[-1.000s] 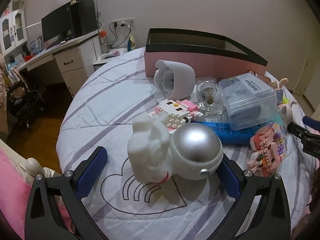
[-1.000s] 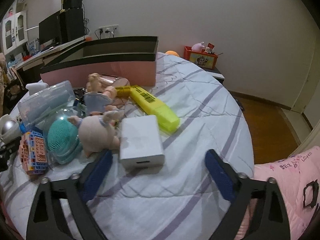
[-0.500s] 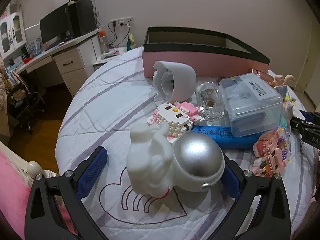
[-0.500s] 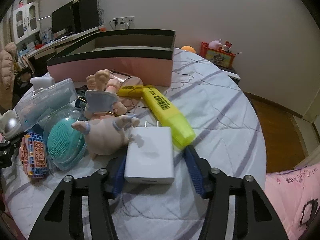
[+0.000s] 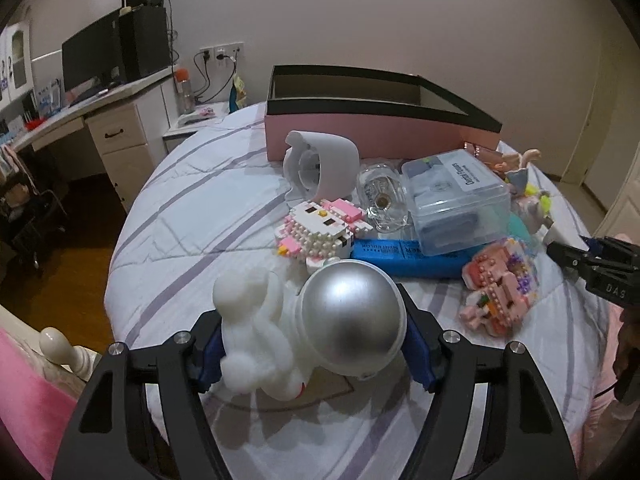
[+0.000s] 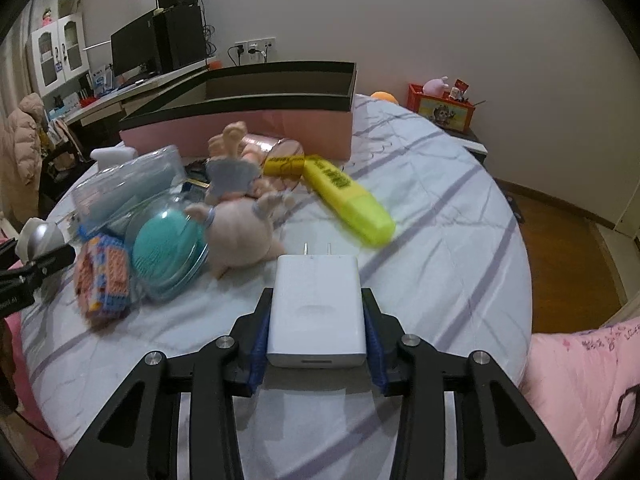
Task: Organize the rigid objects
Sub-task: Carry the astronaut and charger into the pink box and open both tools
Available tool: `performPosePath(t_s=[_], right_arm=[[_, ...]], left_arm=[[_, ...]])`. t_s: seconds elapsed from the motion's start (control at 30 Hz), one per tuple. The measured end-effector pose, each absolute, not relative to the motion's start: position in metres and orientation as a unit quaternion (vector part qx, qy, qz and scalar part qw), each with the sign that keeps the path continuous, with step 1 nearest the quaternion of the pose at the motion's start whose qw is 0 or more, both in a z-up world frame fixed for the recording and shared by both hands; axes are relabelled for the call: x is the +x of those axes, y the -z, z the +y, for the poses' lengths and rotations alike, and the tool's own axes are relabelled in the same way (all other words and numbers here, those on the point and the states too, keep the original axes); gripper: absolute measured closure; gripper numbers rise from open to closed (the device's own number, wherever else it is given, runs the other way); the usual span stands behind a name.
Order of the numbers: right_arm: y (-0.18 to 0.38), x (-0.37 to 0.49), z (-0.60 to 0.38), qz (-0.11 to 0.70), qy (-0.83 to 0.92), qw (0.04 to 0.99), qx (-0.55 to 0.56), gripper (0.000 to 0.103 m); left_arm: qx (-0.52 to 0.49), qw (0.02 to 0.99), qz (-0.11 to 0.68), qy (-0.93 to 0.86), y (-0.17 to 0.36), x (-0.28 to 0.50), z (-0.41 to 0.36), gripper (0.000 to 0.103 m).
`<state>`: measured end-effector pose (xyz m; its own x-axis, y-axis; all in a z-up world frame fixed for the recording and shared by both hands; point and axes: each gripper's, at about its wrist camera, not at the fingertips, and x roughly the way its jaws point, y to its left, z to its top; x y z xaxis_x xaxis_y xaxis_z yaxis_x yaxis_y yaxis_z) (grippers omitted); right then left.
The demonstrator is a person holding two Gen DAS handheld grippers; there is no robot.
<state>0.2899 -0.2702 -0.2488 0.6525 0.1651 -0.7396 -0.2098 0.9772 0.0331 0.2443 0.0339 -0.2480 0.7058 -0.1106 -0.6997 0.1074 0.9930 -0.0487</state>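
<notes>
Twin handheld grippers, matte black with blue pads

The left gripper (image 5: 312, 344) and right gripper (image 6: 317, 330) share black angular frames with triangular cut-outs, silver round screws at the finger joints and ribbed blue pads (image 6: 258, 344); pale lettering marks one casing.

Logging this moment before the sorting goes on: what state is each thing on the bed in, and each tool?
Left tool: jaws closing around the astronaut figure.
Astronaut figure: lying on its side between the pads.
Right tool: jaws closing, pads against the white charger.
White charger: flat, prongs pointing away.
Pink box: open, no lid on.
Clear plastic case: lid shut.
Yellow highlighter: lying flat, capped.
</notes>
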Motion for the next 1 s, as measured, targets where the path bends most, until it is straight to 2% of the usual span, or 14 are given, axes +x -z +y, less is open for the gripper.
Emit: performPosePath(t_s=[0.07,0.2,0.27,0.3,0.6,1.0], right_arm=[[0.249,0.289,-0.270,0.401,-0.101,0.910,-0.027,0.062],[0.250,0.293,-0.270,0.402,-0.099,0.910,-0.024,0.062],[0.251,0.295,-0.270,0.399,-0.098,0.911,-0.023,0.062],[0.251,0.295,-0.270,0.399,-0.098,0.912,-0.022,0.062],[0.239,0.290,-0.273,0.375,-0.099,0.922,-0.009,0.062],[0.160,0.330,-0.239,0.304,-0.127,0.944,-0.022,0.062]], left_arm=[[-0.005,0.919,0.391,0.059,0.253,0.246,0.035,0.025],[0.012,0.920,0.388,0.053,0.254,0.246,0.029,0.023],[0.012,0.921,0.386,0.054,0.253,0.247,0.029,0.025],[0.009,0.921,0.386,0.057,0.253,0.247,0.031,0.030],[0.001,0.926,0.372,0.065,0.238,0.247,0.029,0.030],[0.017,0.952,0.291,0.098,0.149,0.315,0.002,0.030]])
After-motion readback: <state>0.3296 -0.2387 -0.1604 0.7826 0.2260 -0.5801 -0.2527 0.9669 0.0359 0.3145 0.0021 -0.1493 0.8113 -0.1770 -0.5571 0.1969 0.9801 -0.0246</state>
